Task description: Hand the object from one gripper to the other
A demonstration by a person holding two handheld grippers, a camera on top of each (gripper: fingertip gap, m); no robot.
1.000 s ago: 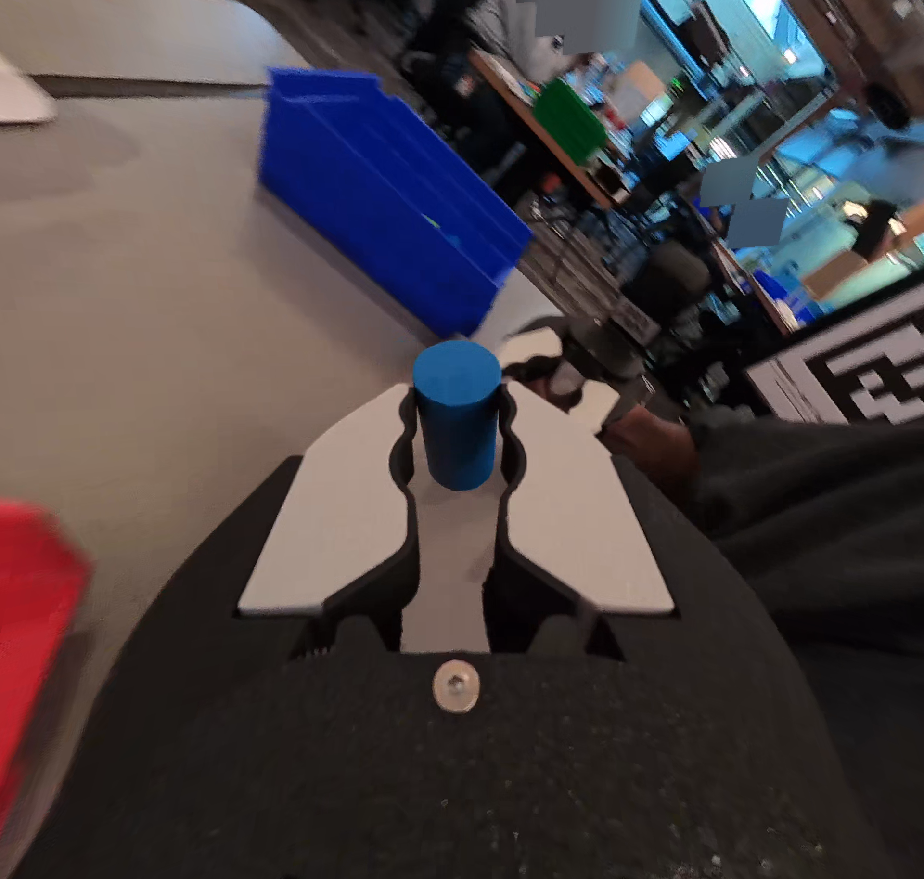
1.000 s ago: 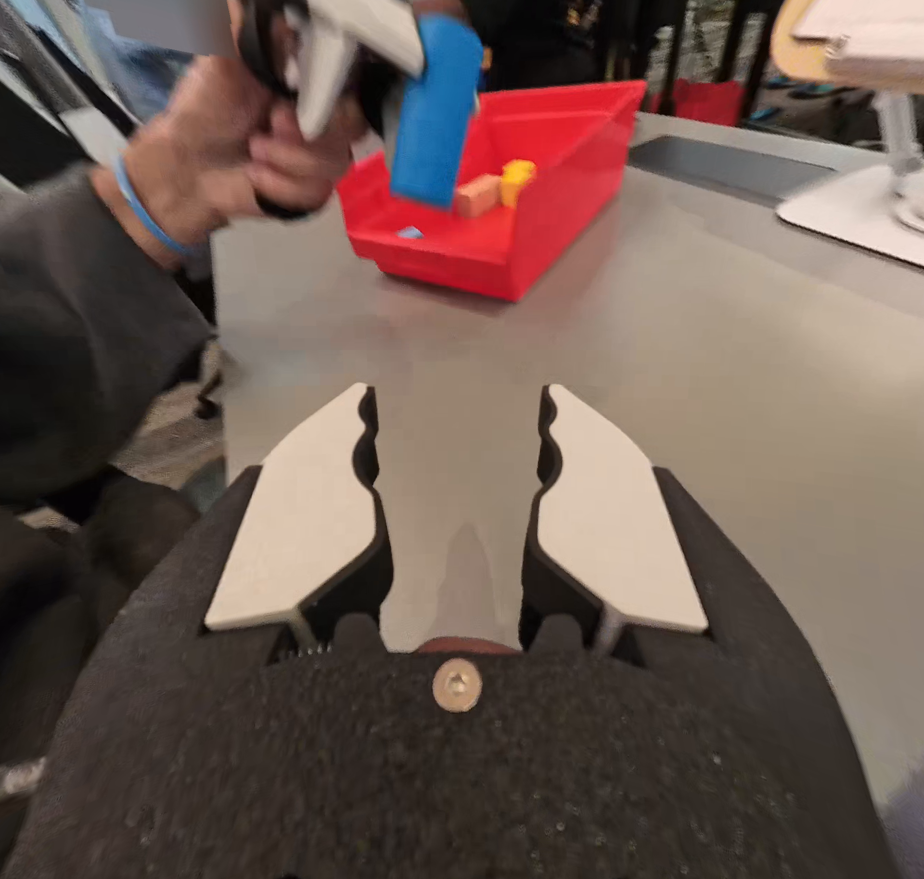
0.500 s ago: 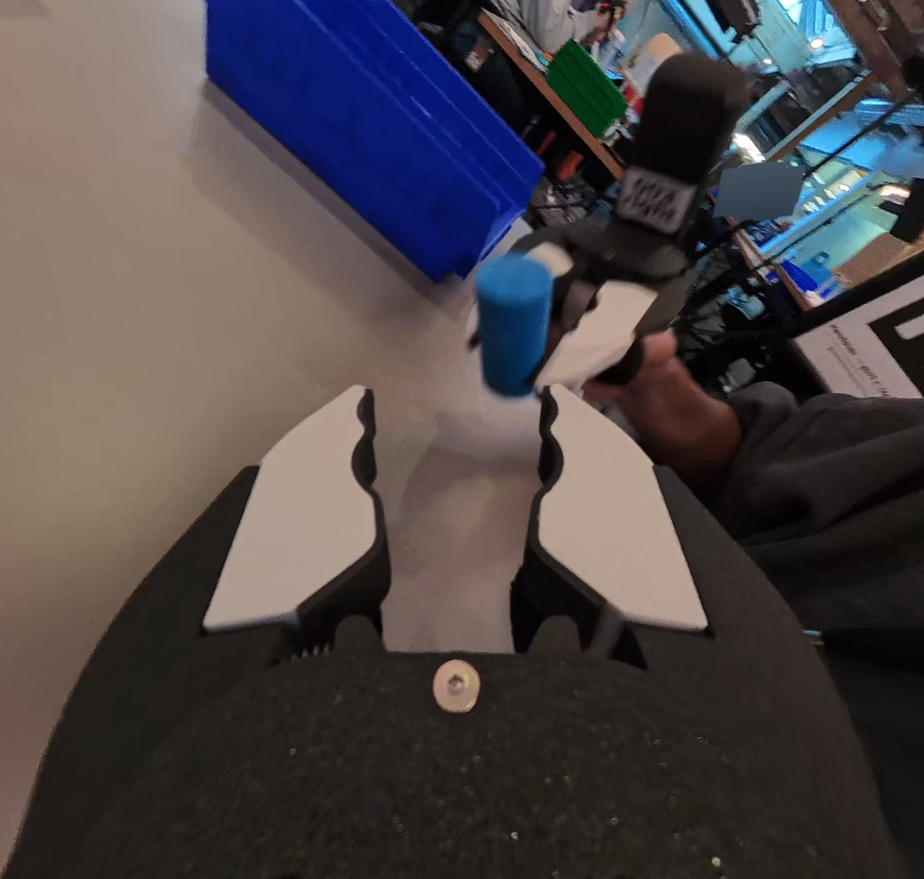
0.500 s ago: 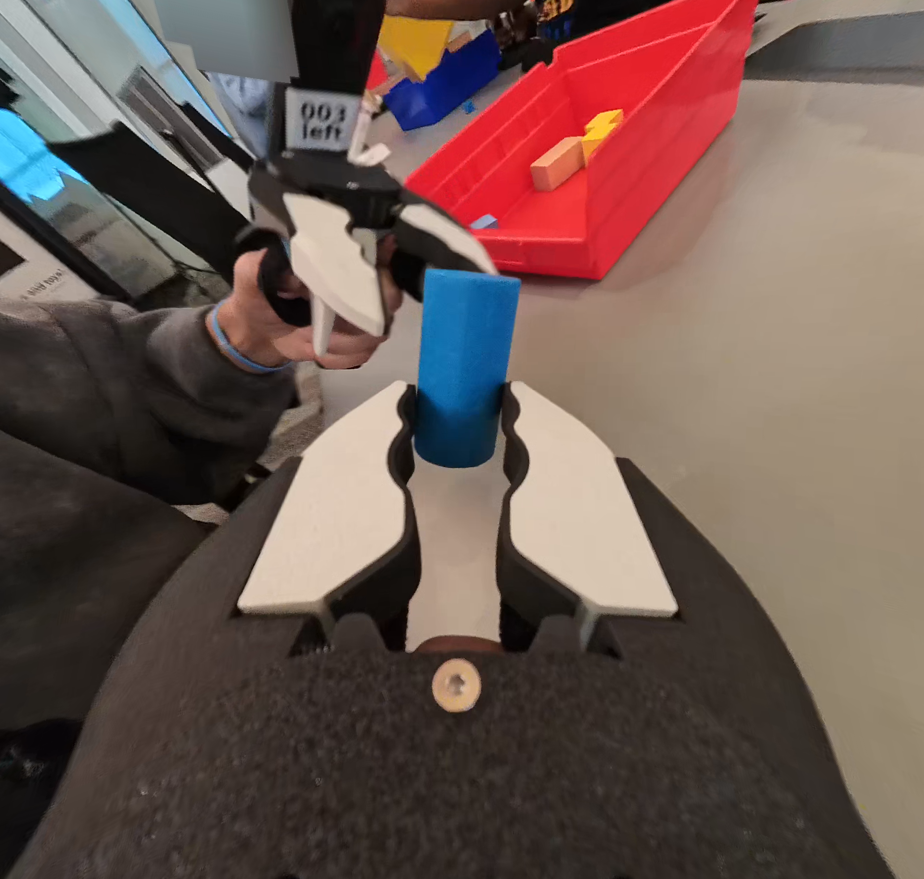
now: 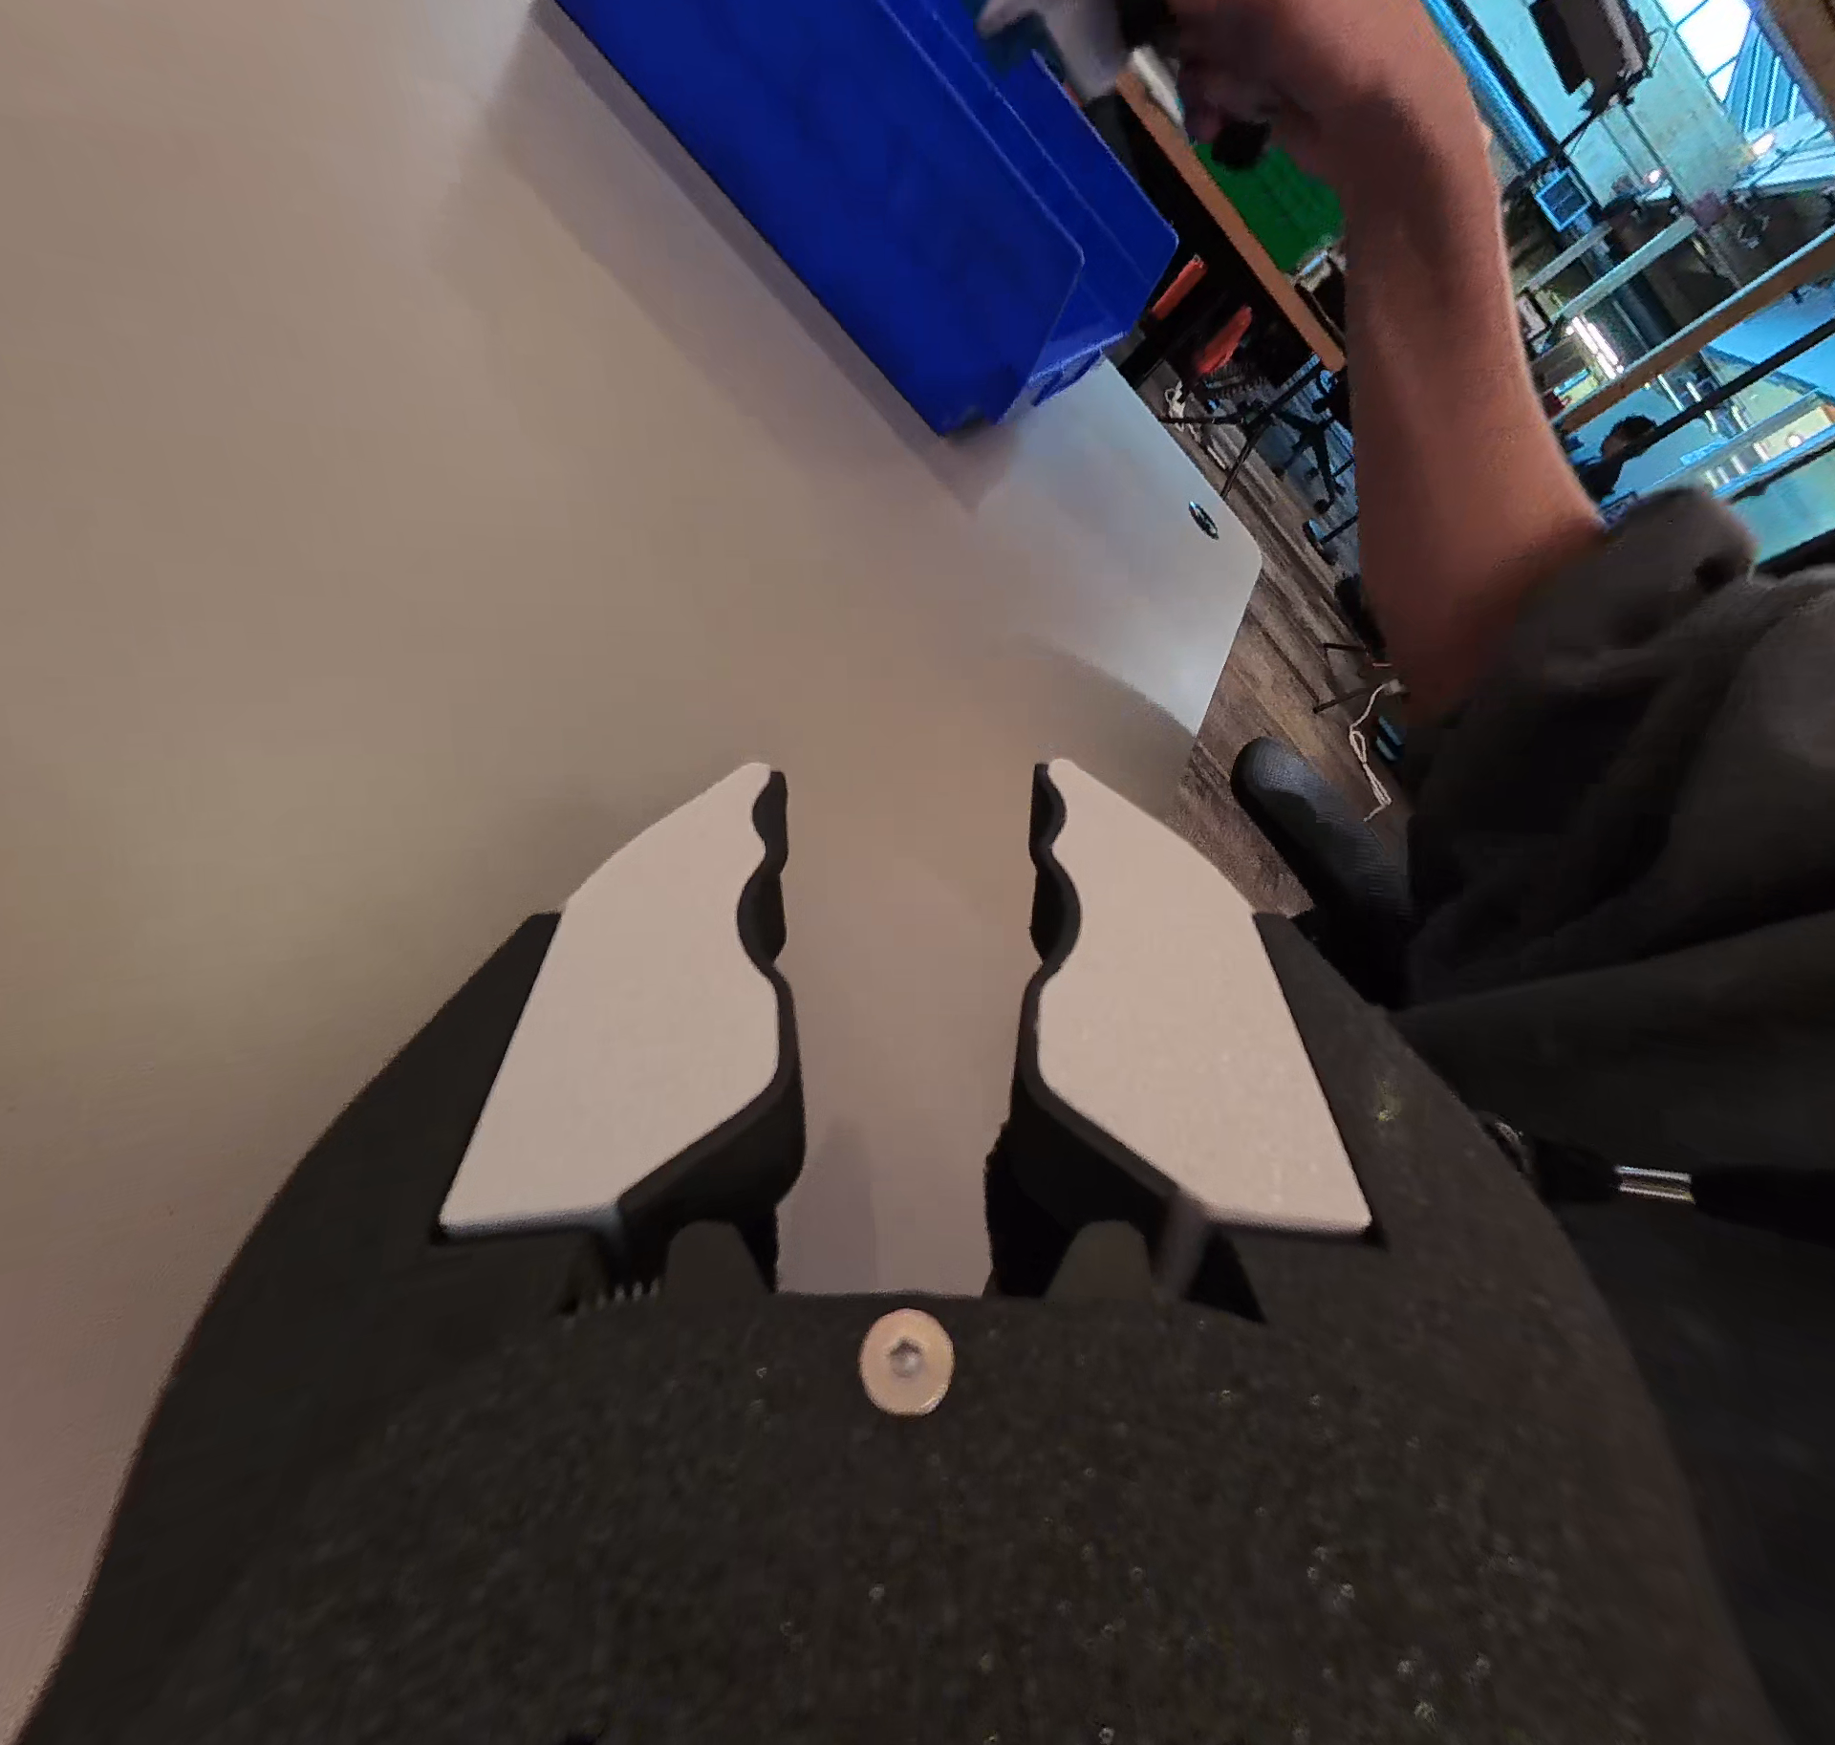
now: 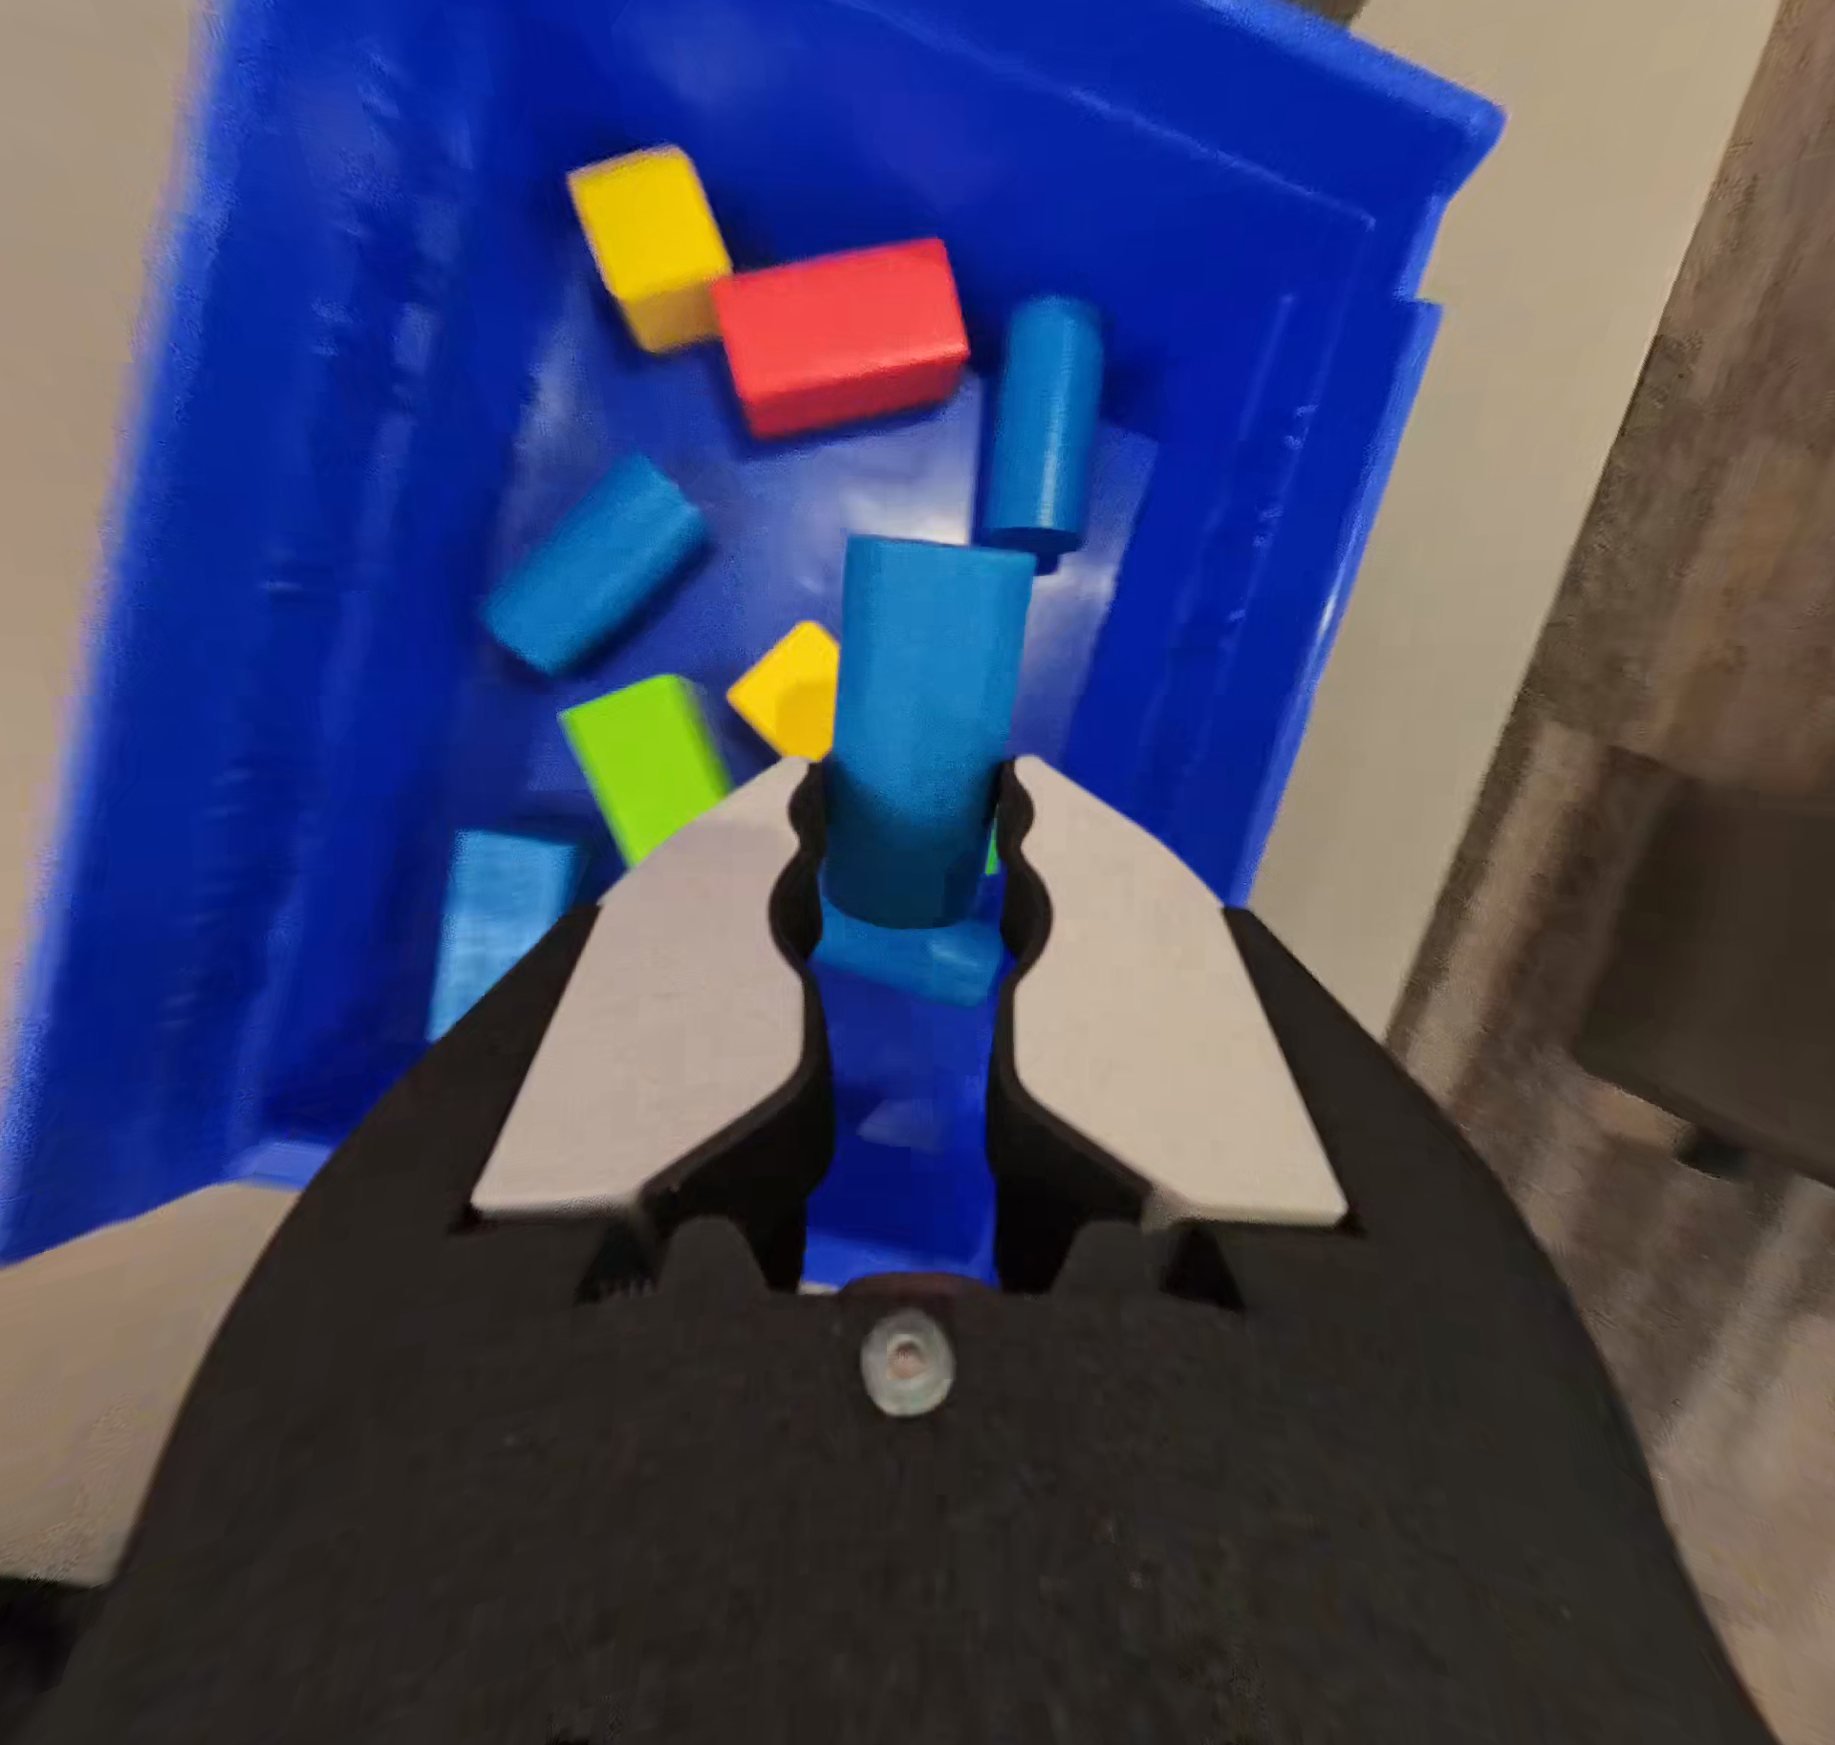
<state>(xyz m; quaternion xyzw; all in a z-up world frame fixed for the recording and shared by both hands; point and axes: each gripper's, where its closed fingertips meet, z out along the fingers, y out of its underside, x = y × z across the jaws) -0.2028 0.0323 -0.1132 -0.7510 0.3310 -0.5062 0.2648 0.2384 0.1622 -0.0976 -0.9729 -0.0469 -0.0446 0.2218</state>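
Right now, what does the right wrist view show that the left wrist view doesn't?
Only the right wrist view shows the right tongs shut on the blue cylinder above the open blue bin, and the bin's contents: a red block, yellow block, green block and another blue cylinder. Only the left wrist view shows the left tongs, open and empty, and the person's forearm. Both show the bin and the pale table.
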